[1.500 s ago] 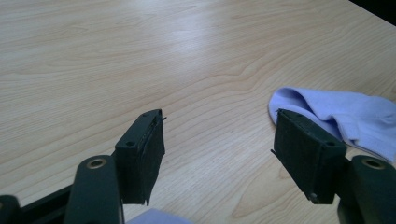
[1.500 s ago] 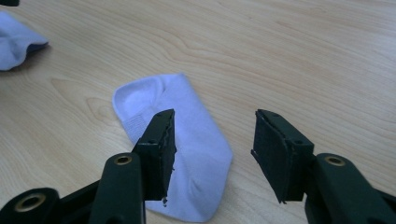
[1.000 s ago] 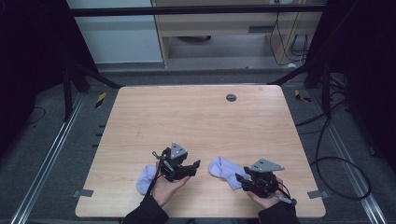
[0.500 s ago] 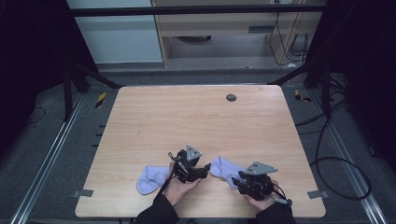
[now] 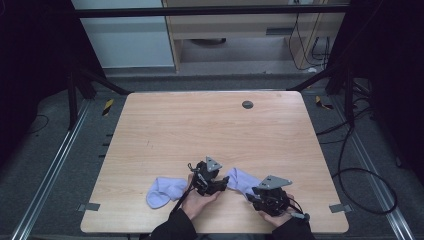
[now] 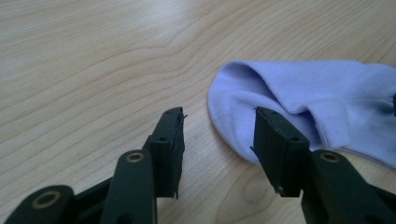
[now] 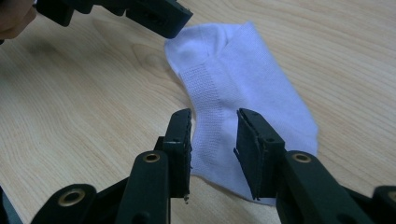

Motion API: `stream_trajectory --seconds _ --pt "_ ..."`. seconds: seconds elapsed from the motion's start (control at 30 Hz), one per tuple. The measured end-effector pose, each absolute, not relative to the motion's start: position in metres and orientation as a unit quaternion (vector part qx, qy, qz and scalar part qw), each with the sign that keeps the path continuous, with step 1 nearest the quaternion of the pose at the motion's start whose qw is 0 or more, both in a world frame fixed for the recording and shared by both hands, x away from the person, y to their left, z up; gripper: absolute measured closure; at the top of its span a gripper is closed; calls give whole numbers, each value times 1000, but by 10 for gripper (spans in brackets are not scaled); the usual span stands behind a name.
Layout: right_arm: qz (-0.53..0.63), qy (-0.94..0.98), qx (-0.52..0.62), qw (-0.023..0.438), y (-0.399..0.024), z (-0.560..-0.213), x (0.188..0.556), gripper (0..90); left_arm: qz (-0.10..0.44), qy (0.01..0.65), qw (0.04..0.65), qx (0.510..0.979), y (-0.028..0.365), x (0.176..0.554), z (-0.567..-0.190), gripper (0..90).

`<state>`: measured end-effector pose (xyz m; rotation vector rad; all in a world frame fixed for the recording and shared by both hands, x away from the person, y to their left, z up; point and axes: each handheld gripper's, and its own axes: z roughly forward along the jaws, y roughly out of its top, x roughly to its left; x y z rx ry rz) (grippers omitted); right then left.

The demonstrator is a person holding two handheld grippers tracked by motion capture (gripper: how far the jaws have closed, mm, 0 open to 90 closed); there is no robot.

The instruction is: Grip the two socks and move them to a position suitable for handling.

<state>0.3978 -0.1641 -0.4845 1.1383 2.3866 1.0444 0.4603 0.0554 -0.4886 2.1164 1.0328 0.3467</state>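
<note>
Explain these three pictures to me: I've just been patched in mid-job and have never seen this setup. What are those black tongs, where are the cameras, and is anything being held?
No robot here: a person holds hand-worked tongs in each hand. The high view looks down on a wooden table; the left tongs and right tongs are near its front edge. The other two pictures come from cameras riding on each tool, looking along its two black jaws.

Two pale lilac socks lie flat on the table: the left sock beside the left hand, and the right sock between the two tools. Both tools point at that one: the left tongs at one end, the right tongs at the other.

Nothing is held. Both pairs of jaws stand open, hovering at the sock's edges.
</note>
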Motion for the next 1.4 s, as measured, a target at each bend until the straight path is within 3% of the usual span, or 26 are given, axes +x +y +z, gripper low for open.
stream_trajectory --seconds 0.33,0.63,0.77,1.17,1.4 --pt "352 839 392 137 -161 -489 399 687 128 404 363 830 50 463 -494 638" --pt "339 848 386 130 -158 -494 400 755 125 405 359 831 47 463 -497 775" --pt "337 847 391 129 -158 -494 400 827 126 405 359 831 46 462 -497 858" --pt "405 810 403 130 -169 -475 400 873 123 390 366 836 48 460 -495 883" --pt "443 751 459 169 -190 -464 414 873 121 383 367 839 48 459 -495 884"
